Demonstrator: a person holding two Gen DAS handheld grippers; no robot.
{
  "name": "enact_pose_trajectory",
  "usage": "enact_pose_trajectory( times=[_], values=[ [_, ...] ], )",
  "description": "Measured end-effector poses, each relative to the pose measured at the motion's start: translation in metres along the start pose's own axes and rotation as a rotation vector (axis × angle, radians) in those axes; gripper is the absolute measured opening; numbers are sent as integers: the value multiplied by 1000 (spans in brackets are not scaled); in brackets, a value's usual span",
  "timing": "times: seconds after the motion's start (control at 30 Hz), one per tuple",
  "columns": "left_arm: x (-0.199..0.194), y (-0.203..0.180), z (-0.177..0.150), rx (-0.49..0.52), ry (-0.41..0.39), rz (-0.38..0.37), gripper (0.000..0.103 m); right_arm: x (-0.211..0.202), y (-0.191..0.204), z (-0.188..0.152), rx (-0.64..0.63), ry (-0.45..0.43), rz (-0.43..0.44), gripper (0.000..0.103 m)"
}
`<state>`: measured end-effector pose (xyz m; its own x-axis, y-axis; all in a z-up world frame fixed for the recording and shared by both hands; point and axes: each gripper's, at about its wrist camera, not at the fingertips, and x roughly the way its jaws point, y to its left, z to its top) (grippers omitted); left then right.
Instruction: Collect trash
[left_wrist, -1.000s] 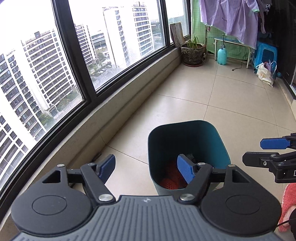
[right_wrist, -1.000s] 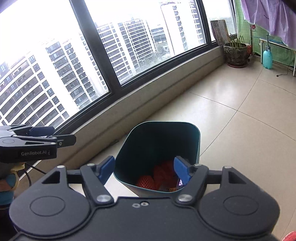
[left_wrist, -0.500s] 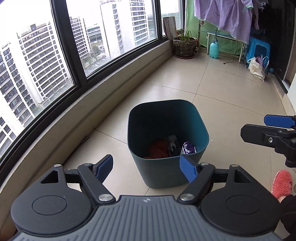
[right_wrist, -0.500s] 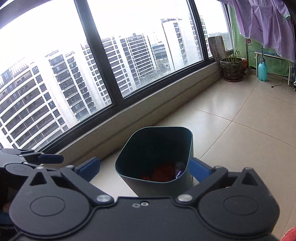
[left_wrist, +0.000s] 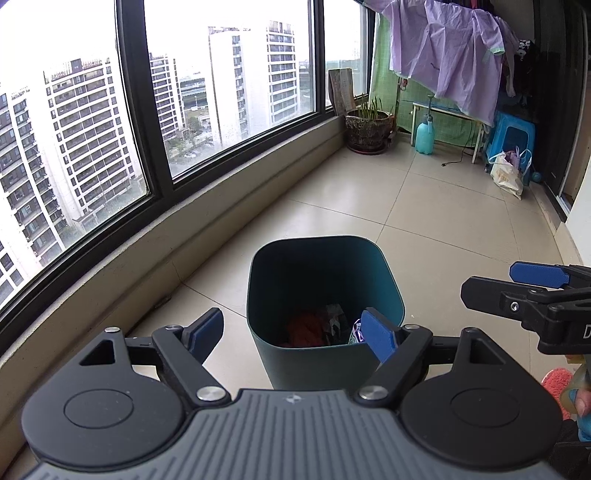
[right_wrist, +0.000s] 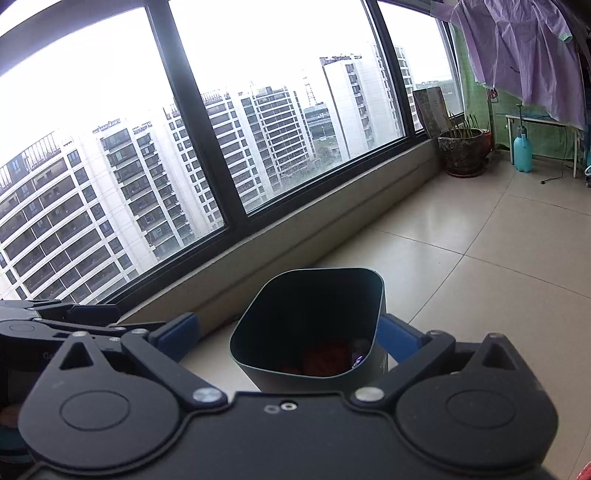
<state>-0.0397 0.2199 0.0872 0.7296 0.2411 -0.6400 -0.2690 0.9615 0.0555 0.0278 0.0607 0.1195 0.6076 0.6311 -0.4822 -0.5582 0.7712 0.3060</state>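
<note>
A beige-tiled balcony floor (left_wrist: 424, 206) is stretching beneath tall windows. The dark teal plastic bin (left_wrist: 325, 295) is sitting at lower centre, holding red and purple trash (left_wrist: 317, 326). The left gripper (left_wrist: 293, 330) and right gripper (right_wrist: 288, 334) are both gaping wide and empty, having just been opening. The drop appears done; next, finding more litter.

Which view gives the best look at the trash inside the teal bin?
The left wrist view: it looks down into the teal bin, showing the red trash, a dark wrapper and a purple-white packet on its floor. The right wrist view sees the bin from a lower angle, so only a sliver of red and purple shows above the near rim.
</note>
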Motion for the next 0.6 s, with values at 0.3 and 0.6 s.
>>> enact_pose_trajectory(
  times=[0.3,0.6],
  values=[
    [-5,-2,-1,3,-41,-24,82,1,9,-4,-4,0,-13,103],
    [-9,-4,-3,12,-63,-31,82,3,18,-6,-33,6,-27,103]
  ],
)
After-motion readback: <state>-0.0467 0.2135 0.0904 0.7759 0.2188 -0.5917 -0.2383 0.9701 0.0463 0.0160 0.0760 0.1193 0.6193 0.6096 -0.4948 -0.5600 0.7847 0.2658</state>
